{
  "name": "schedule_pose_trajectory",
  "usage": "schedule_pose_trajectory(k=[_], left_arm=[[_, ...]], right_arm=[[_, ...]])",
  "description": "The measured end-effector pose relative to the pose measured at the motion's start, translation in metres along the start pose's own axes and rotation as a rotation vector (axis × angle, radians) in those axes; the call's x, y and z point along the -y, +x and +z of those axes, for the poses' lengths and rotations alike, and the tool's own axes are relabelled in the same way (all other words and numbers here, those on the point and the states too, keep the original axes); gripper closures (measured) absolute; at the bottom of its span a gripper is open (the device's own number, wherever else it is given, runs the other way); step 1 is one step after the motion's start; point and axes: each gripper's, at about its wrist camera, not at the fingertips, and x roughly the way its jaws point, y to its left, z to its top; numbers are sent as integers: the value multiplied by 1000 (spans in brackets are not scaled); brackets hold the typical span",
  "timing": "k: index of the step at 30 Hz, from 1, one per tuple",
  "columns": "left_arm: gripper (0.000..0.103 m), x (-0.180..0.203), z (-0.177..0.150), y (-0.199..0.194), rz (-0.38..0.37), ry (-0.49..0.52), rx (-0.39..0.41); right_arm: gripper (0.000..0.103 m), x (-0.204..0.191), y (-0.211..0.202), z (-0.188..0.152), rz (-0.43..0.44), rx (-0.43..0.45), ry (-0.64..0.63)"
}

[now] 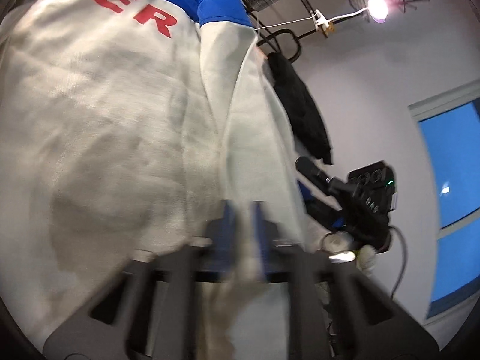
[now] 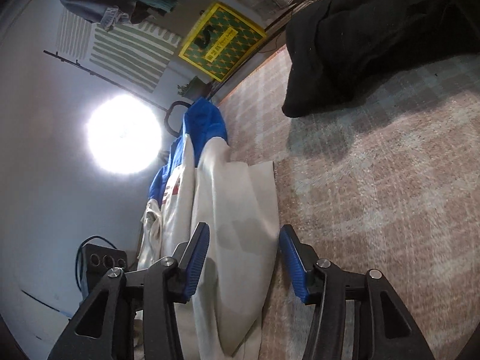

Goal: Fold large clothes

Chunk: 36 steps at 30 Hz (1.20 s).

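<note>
- The checked rug is the biggest surface; in the right wrist view it fills everything ahead and to the outer side of the right-hand finger.
- The white sweatshirt, with blue sleeves and red lettering, is the garment being folded. In the left wrist view it spreads ahead of the jaws and off to their left. In the right wrist view a white panel of it lies on the rug, running between the jaws and on ahead of them.
- A black garment lies on the rug far ahead of the right jaws and to their right, well apart from the sweatshirt.
- The left gripper is blurred; its blue pads sit close together with a strip of white cloth between them, clamped on the sweatshirt's edge.
- The right gripper has its jaws wide apart; the white panel lies between them. I cannot tell whether either pad touches the cloth.
- A yellow-bordered green box stands far ahead of the right jaws.
- A bright lamp glares ahead and left of them.
</note>
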Motion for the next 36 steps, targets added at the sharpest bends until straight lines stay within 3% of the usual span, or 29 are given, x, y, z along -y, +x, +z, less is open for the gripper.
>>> schedule_pose_trajectory(k=[2,4,6,10,12,15,17,18,19,25,30,32,33,34,35,36], left_arm=[[102,2,-5,-8,17,-8,43],[103,5,-14,-23,29,5,89],[103,9,-26,-46,78,39,147],[103,-2,-56,-91,113,10,272],[103,-16,-63,-96,136,-40,282],[103,-34,-60,-87,102,-95,262],[83,-40,-53,-75,42,-117,209],[52,-38,-48,-70,25,-108,200],[33,-36,-42,-66,20,-98,202],[33,-34,-9,-47,-37,-147,184],[33,-26,11,-26,-64,-116,131],[36,-20,14,-20,-77,-89,116],[50,-17,14,-16,-83,-78,106],[80,-14,14,-13,-79,-62,92],[95,-11,12,-10,-63,-42,79],[103,-7,10,-9,-33,-15,75]], right_arm=[[62,-2,4,2,-7,-4,0],[76,-5,8,4,-11,-7,-11],[96,-13,10,5,-37,-7,-56],[101,-47,2,8,-103,33,-217],[102,-54,-3,14,-141,65,-249],[102,-50,2,22,-162,57,-214],[102,-53,3,19,-150,52,-228],[102,-54,4,17,-148,49,-236],[102,-55,5,15,-145,45,-238],[101,-49,6,13,-134,40,-209],[101,-42,9,10,-126,33,-184],[101,-40,9,9,-129,31,-181],[101,-38,9,9,-130,30,-176],[101,-37,9,9,-131,30,-172],[101,-35,9,10,-129,29,-166],[101,-34,10,10,-126,28,-161]])
